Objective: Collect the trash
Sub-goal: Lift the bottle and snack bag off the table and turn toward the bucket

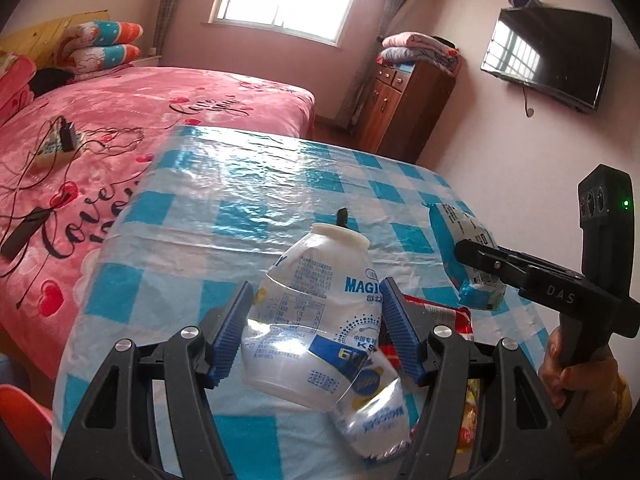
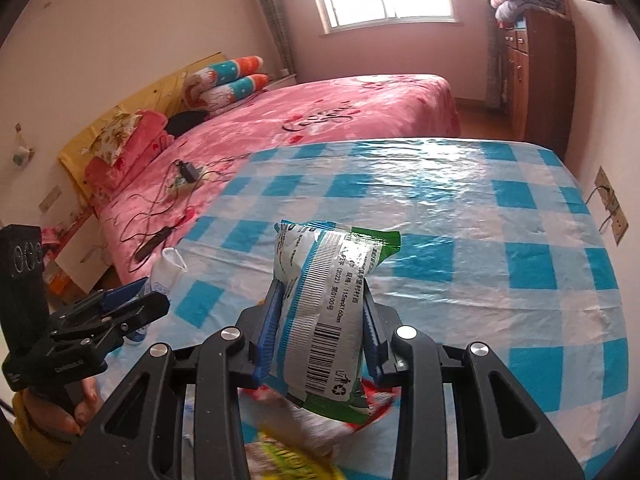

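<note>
I've the left hand-held gripper point(image 1: 316, 322) clamped on the crushed bottle point(image 1: 316, 320), right hand-held gripper point(image 2: 320, 334) pinching the packet point(image 2: 324, 320); slick plastic could slip

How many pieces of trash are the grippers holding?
2. The left gripper squeezes a crushed white bottle; the right gripper pinches a green-and-white packet. More wrappers lie underneath, partly hidden.

Bottle point(image 1: 316, 320): crushed white plastic, blue print, neck up, which I hold clear of the table. Packet point(image 2: 324, 320): puffy, white-green, barcoded, upright in my other grip. Red wrapper point(image 1: 436, 316) and yellow wrapper point(image 2: 296, 456) lie flat beneath.
</note>
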A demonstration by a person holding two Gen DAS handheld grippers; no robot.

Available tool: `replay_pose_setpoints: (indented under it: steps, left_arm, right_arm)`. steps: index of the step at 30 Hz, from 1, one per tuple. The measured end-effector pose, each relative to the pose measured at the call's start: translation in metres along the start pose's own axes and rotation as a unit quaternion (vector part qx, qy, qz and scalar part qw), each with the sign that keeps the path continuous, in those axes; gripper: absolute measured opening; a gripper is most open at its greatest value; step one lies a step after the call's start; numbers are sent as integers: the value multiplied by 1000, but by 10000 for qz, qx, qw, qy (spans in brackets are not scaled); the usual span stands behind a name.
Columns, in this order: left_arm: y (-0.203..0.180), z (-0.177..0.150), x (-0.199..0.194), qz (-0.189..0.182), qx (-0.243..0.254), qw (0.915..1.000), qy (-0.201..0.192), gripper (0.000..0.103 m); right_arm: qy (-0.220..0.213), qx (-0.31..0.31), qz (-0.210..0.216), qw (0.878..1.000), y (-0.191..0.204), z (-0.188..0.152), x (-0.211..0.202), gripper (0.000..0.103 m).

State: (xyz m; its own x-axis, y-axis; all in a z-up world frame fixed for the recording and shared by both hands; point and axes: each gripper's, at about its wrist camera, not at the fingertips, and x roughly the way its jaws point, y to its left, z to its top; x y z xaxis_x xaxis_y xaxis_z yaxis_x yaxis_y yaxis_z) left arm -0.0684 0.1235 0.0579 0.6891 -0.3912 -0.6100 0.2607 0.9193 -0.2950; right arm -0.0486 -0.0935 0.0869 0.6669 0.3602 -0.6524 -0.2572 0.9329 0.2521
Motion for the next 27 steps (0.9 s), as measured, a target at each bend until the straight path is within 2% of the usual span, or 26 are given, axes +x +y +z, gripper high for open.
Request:
replay_pose_setpoints:
  steps: [15,21,27]
  left_arm:
    - [75,-33,-48,401,-566,9975,-119,66]
    - [113,-51,-75,689,-872,9936,-212,66]
    - [152,-74,-111,1115,-1237,9856,-284,66]
  right_arm:
    - [408,-646,880,9932,108,-14,17,37]
    - [669,-972,1312,9843,159,-23,31,37]
    - [996,-1282,1883,9686,218,-37,47,37]
